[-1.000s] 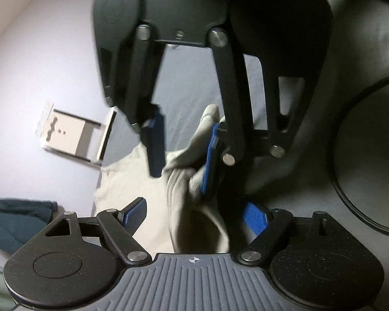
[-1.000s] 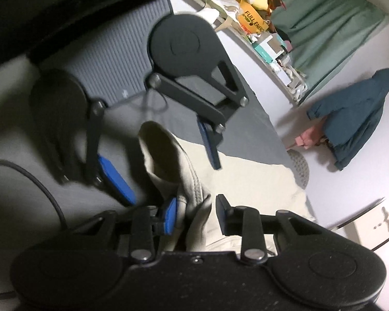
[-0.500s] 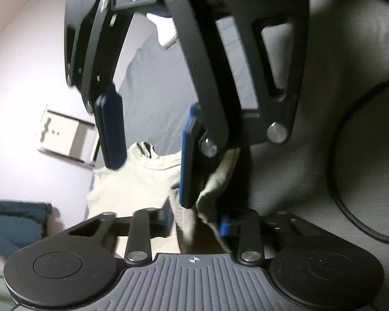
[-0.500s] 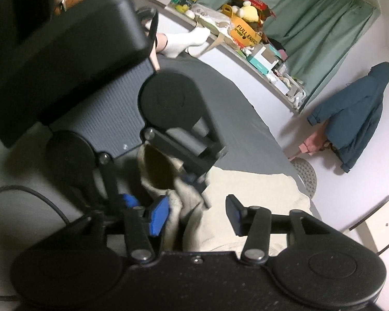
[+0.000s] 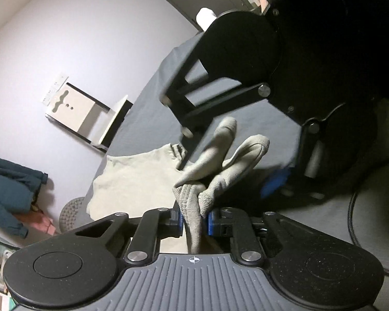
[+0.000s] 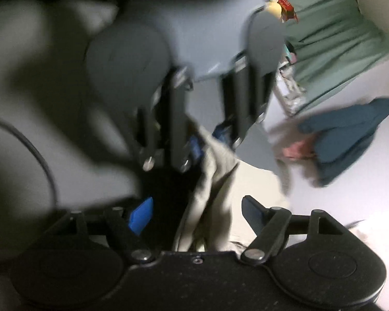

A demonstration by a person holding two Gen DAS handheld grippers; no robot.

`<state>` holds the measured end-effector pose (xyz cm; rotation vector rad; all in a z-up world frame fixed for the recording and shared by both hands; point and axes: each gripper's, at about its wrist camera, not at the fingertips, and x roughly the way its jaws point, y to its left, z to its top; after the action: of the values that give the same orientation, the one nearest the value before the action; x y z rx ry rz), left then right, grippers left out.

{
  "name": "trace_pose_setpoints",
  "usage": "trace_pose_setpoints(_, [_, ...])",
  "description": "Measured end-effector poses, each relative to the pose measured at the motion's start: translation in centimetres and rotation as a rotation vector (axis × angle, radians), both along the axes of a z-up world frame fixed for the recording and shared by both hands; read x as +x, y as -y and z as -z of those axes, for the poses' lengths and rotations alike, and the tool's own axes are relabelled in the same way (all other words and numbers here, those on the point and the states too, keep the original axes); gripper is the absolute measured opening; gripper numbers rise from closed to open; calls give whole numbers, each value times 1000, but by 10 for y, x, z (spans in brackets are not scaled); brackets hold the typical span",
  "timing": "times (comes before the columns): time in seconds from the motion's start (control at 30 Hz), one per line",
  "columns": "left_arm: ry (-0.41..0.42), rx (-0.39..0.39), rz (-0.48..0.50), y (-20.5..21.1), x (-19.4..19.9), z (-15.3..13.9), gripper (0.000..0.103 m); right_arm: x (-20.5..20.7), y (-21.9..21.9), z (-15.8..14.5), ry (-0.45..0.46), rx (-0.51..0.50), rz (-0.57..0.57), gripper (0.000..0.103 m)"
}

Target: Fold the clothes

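Observation:
A beige garment [image 5: 137, 178] lies partly spread on the dark grey bed [image 5: 153, 108]. Its bunched ribbed end [image 5: 194, 207] rises into my left gripper [image 5: 194, 219], whose jaws are closing with both blue pads pressing on that fabric. In the blurred right wrist view my right gripper [image 6: 195, 207] has its jaws opening. A fold of the beige garment [image 6: 210, 197] hangs between the pads, touching neither. The left gripper [image 6: 207, 140] faces it from above, pinching the same cloth. The right gripper's black body [image 5: 246, 46] fills the upper right of the left wrist view.
A black cable [image 5: 355, 207] loops over the bed at the right. Against the wall stand a white rack [image 5: 77, 111], a hanging teal jacket [image 6: 350, 134] and a green curtain [image 6: 337, 39]. A cluttered shelf [image 6: 287, 90] runs beside the bed.
The left jaws went from wide apart to pinching the garment's ribbed end, and that hand rose and rolled. The right jaws released the cloth and spread wide.

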<state>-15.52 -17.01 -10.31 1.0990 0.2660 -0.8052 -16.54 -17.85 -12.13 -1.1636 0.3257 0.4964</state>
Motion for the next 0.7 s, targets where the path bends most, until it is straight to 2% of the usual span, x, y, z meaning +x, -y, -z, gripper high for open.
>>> trace_pose_setpoints(0.07, [3, 34, 21, -4, -2, 3, 10, 4, -5, 9, 48, -54, 33, 59])
trace_pose_setpoints(0.13, [6, 57, 53, -3, -3, 0, 9, 9, -6, 11, 54, -81, 64, 10])
trace_pose_setpoints(0.27, [-24, 87, 120, -6, -14, -13, 9, 1, -4, 0, 17, -105, 27, 7])
trace_pose_setpoints(0.4, [-82, 120, 158, -19, -35, -41, 9, -25, -7, -9, -22, -132, -85, 6])
trace_pose_setpoints(0.53, [-174, 133, 196, -34, -67, -66, 9, -57, -16, -20, -102, -160, -231, 6])
trace_pose_setpoints(0.63, [-192, 115, 168, -41, -62, -76, 10, -74, -18, -38, -229, -82, -328, 6])
trace_pose_setpoints(0.7, [-179, 74, 127, -40, -41, -82, 10, -74, -16, -46, -248, -23, -336, 7])
